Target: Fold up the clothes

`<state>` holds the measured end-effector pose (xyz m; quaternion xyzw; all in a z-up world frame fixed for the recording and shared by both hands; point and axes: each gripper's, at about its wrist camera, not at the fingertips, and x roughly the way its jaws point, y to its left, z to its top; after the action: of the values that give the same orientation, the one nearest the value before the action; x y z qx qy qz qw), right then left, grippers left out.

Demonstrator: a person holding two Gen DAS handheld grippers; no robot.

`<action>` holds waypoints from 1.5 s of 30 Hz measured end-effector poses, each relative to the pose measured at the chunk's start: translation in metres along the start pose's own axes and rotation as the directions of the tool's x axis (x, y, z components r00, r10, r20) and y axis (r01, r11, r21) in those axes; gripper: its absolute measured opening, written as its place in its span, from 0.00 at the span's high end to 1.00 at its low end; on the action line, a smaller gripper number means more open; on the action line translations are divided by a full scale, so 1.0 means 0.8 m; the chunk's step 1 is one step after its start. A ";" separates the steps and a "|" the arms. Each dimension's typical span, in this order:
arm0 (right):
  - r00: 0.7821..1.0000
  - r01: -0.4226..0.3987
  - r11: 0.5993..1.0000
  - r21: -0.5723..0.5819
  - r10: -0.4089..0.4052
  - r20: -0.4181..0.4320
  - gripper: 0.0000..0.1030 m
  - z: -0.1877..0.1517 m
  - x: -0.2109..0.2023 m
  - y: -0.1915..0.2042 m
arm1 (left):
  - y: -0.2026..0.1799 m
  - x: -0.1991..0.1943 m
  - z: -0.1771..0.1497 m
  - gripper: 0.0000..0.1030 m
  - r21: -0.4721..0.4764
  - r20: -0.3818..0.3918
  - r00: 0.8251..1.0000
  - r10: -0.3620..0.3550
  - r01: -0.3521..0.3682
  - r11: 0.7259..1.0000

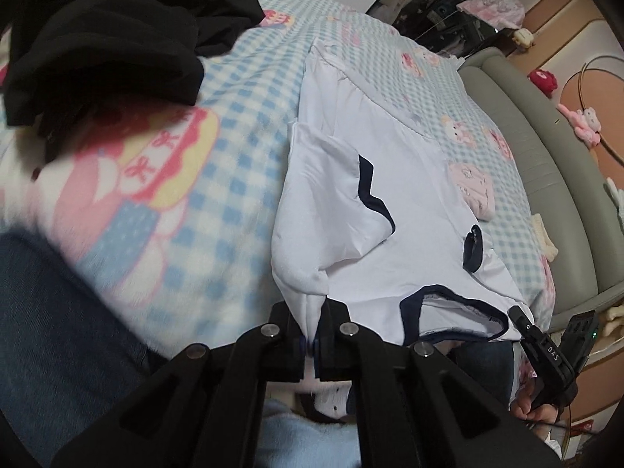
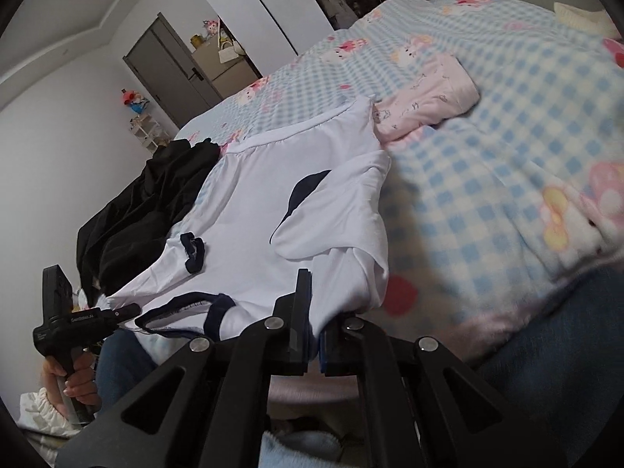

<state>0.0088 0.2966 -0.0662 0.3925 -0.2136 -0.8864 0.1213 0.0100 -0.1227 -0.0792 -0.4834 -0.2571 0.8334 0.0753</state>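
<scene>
A white T-shirt (image 1: 413,241) with navy trim lies flat on the checked bed blanket, both sleeves folded in over its body. My left gripper (image 1: 311,323) is shut on one shoulder of the shirt at the near edge. In the same view the right gripper (image 1: 518,314) pinches the other shoulder beside the navy collar (image 1: 448,292). In the right wrist view the T-shirt (image 2: 249,234) stretches away from my right gripper (image 2: 316,323), which is shut on the shoulder fabric. The left gripper (image 2: 130,311) holds the far shoulder there, with a hand (image 2: 76,378) on its grip.
A heap of black clothes (image 1: 105,39) (image 2: 148,202) lies beside the shirt. A folded pink garment (image 1: 474,189) (image 2: 425,97) rests on its other side. The blue checked blanket (image 1: 241,163) covers the bed. A grey padded bed frame (image 1: 538,179) runs along the edge. The person's jeans (image 1: 50,312) are close by.
</scene>
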 end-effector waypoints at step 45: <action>0.985 0.094 0.994 0.048 -0.086 -0.147 0.74 0.091 0.183 -0.060 | 0.000 0.147 0.134 0.81 -0.010 -0.074 0.997 -0.026 0.025 1.000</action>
<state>-0.1445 0.3033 -0.1394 0.4681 -0.2105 -0.8540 0.0854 -0.1414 -0.1170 -0.1264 -0.5112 -0.2638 0.8127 0.0933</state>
